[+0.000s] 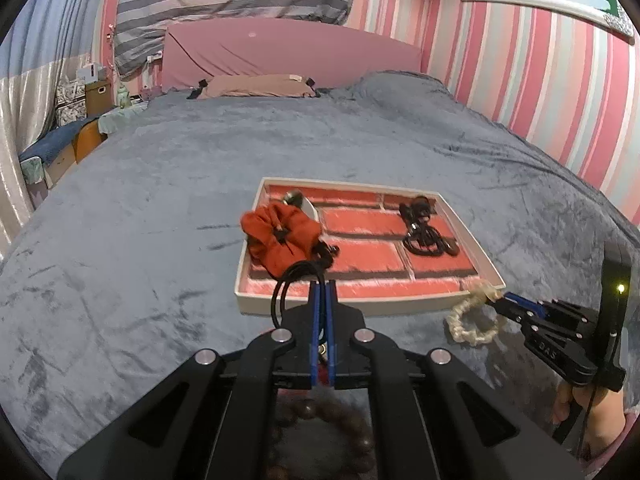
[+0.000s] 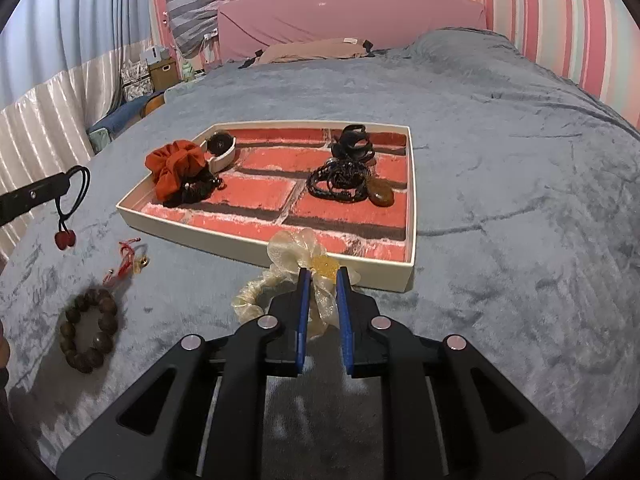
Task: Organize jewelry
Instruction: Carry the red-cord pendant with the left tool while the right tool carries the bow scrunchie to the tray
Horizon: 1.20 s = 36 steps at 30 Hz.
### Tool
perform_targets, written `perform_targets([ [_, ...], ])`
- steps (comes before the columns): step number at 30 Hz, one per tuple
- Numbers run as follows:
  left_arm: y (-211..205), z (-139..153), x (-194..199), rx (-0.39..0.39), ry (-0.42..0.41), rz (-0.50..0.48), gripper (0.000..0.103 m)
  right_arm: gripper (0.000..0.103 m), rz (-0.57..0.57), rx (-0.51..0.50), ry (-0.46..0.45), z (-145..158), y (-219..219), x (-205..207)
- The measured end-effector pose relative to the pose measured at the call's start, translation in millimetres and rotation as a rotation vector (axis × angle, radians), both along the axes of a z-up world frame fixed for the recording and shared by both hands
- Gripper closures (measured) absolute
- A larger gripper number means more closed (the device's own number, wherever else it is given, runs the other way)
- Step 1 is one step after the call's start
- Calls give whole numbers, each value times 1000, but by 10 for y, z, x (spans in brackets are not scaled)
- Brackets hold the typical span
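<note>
Here both grippers hold a hair tie just before the tray on the bed.

The left gripper (image 1: 324, 286) has its fingers (image 1: 317, 300) pressed together on a black elastic hair tie (image 2: 76, 188), which hangs with two red beads (image 2: 64, 239) under it. The right gripper (image 2: 320, 274) has its fingers (image 2: 304, 300) clamped on a cream organza scrunchie (image 2: 296, 258) that touches the near wall of the white tray (image 2: 328, 268). Inside the tray lie a red scrunchie (image 2: 176, 168), a white bangle (image 2: 224, 156) and black cords (image 2: 340, 178) with an amber pendant (image 2: 381, 194). On the grey bed cover (image 2: 500, 160), left of the tray, lie a wooden bead bracelet (image 2: 89, 336) and a red string charm (image 2: 130, 258).
</note>
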<state>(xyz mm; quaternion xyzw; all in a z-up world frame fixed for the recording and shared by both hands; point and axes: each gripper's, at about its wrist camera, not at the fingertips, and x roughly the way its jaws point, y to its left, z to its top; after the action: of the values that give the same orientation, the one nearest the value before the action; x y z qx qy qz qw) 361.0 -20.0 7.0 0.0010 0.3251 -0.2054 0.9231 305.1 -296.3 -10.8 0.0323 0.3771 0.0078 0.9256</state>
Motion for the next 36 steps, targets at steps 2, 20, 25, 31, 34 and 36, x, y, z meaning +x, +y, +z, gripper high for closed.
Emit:
perform_targets([
  [2, 61, 60, 39, -8, -6, 15, 100, 89, -1, -3, -7, 45, -5, 10],
  [20, -154, 166, 865, 31, 34, 12, 100, 89, -79, -28, -20, 395, -219, 772],
  [25, -270, -202, 1144, 60, 105, 11, 100, 89, -110, -64, 13, 265, -270, 1021],
  [31, -363, -534, 1318, 124, 131, 13, 100, 89, -127, -93, 59, -7, -322, 1196],
  [34, -332, -615, 1373, 129, 143, 17, 100, 89, -132, -95, 76, -123, -354, 1240],
  [36, -318, -656, 1380, 145, 143, 16, 100, 89, -131, -95, 83, -174, -358, 1252],
])
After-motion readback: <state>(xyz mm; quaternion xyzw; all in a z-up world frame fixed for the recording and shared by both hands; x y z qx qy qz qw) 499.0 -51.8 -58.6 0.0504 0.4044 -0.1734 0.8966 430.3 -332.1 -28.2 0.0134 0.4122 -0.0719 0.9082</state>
